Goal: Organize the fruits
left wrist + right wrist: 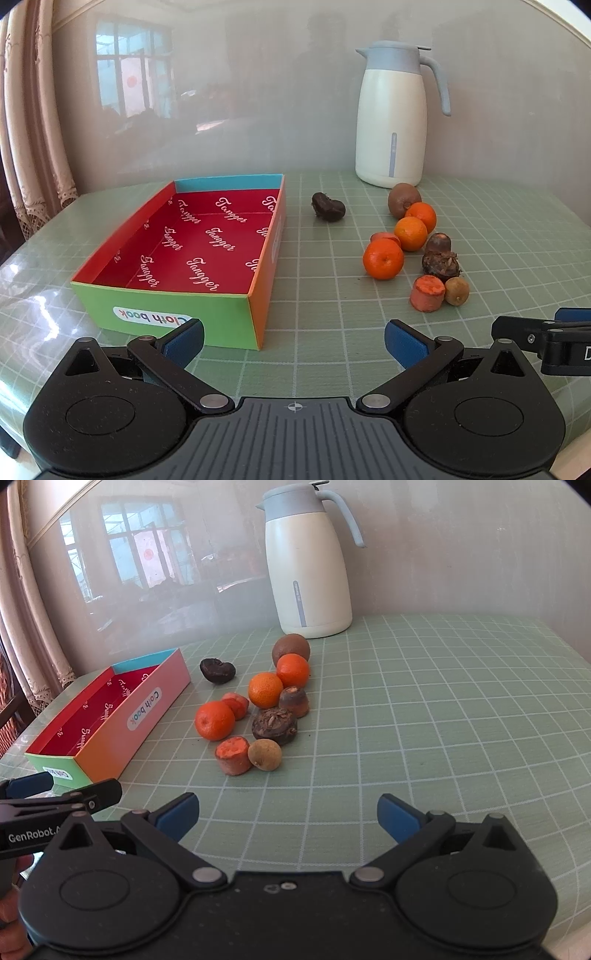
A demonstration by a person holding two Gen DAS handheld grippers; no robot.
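Observation:
An empty colourful box with a red inside (192, 243) lies on the green grid mat, left of the fruit; it also shows in the right wrist view (107, 716). A pile of produce lies to its right: three oranges (383, 258) (214, 720), a kiwi (402, 199) (290, 648), carrot pieces (427, 293) (233, 755), a small brown fruit (264, 754), a dark water chestnut (274, 725). A dark lump (328, 206) (217, 670) lies apart, nearer the box. My left gripper (293, 341) is open and empty, close to the box's near corner. My right gripper (287, 816) is open and empty, short of the pile.
A white jug with a pale blue lid and handle (395, 118) (308, 565) stands at the back against the wall. A curtain (26, 129) hangs at the left past the table's edge. The right gripper shows at the right edge of the left wrist view (546, 332).

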